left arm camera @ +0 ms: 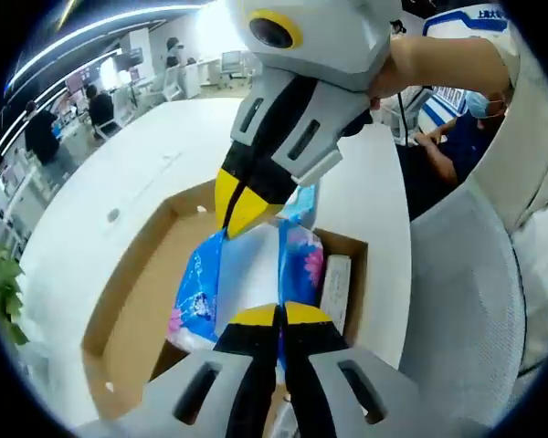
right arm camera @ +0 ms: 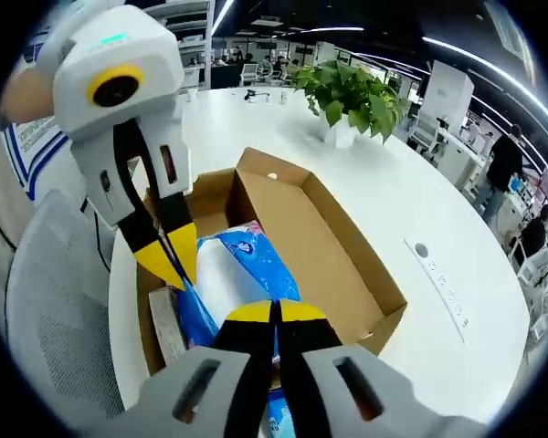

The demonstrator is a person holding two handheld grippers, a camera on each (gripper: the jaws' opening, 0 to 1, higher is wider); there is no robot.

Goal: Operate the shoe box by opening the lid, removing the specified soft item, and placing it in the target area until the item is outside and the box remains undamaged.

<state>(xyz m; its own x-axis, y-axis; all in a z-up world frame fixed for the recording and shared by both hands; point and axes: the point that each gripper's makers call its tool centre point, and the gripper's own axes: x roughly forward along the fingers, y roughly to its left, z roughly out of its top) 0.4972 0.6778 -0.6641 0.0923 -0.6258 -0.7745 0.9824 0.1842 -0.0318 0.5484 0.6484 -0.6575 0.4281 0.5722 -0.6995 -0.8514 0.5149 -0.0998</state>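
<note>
Already the box [right arm camera: 347, 265] stands open on the white counter [right arm camera: 411, 201], no lid over it, so the opening step looks done. What is left is the lifting out and the placing: the blue-and-white soft pack [right arm camera: 242, 269] lies inside, at the end of the box near both tools, beside a small white carton [right arm camera: 169, 324].

From the right gripper view, the right hand-held gripper [right arm camera: 276, 315] sits low over the near end of the pack with its yellow tips pressed together; it seems clenched on the pack's edge, though the contact is hidden beneath the tips. The left hand-held gripper [right arm camera: 175, 260] comes down from the left, tips meeting at the pack's side. From the left gripper view its own tips [left arm camera: 279, 318] are likewise closed over the pack [left arm camera: 201, 292], with the other tool [left arm camera: 247, 205] reaching in from above.
</note>
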